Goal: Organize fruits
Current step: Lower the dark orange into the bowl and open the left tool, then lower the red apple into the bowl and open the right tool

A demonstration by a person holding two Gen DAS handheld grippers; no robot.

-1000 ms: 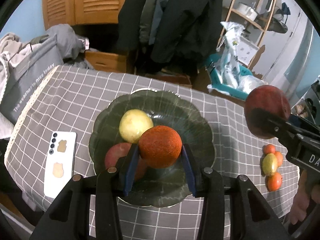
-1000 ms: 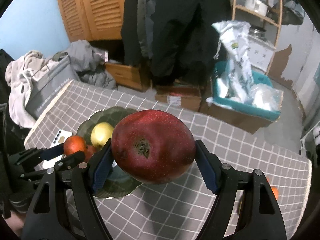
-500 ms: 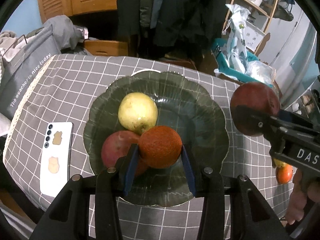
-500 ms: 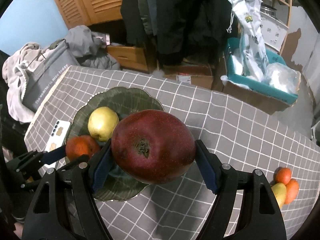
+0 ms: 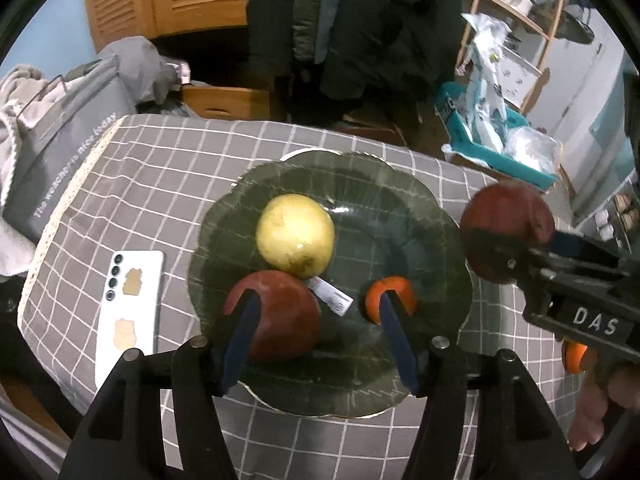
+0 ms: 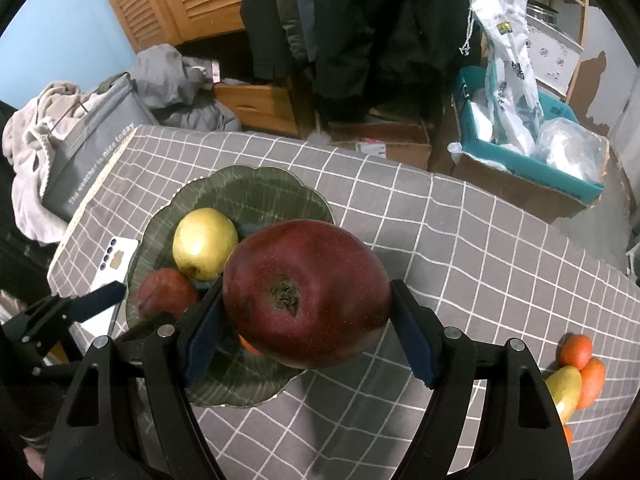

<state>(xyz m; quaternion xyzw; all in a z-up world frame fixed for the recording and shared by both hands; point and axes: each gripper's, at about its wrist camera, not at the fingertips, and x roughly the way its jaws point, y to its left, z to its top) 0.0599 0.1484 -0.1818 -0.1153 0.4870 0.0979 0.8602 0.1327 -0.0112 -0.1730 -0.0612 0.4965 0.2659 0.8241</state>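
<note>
Your left hand-held gripper (image 5: 316, 340) hung over the near part of the green plate (image 5: 400, 184), its jaws just opened & nothing pinched between them. The orange (image 5: 394, 288) you'd been carrying lay on the plate behind the right blue pad (image 5: 396, 340), w/ no squeeze on it; whether that pad touched it, can't tell. The left pad stood in front of a red apple (image 5: 284, 316), which sat on the plate's near-left part. A white label (image 5: 330, 296) lay on the plate btwn apple & orange. Just behind the apple, touching or nearly so, sat a yellow-green pear (image 5: 296, 234).

Your right hand-held gripper (image 6: 308, 316) was clamped on a big dark-red mango (image 6: 306, 292), both blue pads pressed on its sides, stem end facing the cam. It was held up off the surface (image 6: 460, 240), by the plate's right rim.

Left of the plate, a white phone (image 5: 130, 304) lay flat on the grey checked cloth. Well apart on the right, small fruits (image 6: 580, 364) – orange ones & a yellow-green one – bunched together near the cloth's edge.

Beyond the far edge: grey bag (image 5: 60, 152) w/ white lettering at left, dark coats (image 5: 360, 20) hanging in the middle, teal box (image 6: 532, 148) w/ plastic bags at right.
</note>
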